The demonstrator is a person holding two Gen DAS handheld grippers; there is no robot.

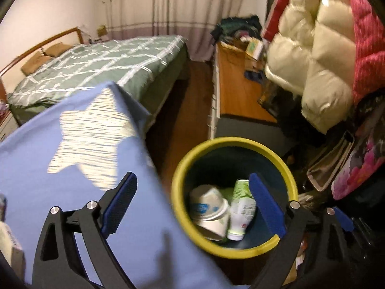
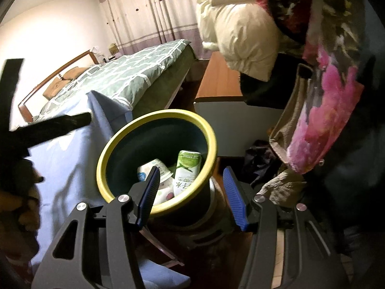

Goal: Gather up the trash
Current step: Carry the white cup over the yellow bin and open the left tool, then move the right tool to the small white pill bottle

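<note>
A dark bin with a yellow rim [image 1: 284,166] stands on the floor beside a table with a blue cloth [image 1: 36,168]. Inside it lie a white paper cup [image 1: 209,209] and a green-and-white bottle [image 1: 241,212]. My left gripper [image 1: 192,204] is open and empty above the bin's left rim. In the right wrist view the bin [image 2: 105,154] holds the cup [image 2: 150,168] and bottle [image 2: 187,171]. My right gripper [image 2: 192,192] is open and empty over the bin's near rim.
A bed with a green checked cover [image 1: 96,65] lies behind. A wooden desk [image 1: 235,89] stands at the right, with a cream puffer jacket [image 1: 312,55] and floral bag [image 1: 361,166] hanging close. A white packet [image 1: 9,243] sits at the table's left edge.
</note>
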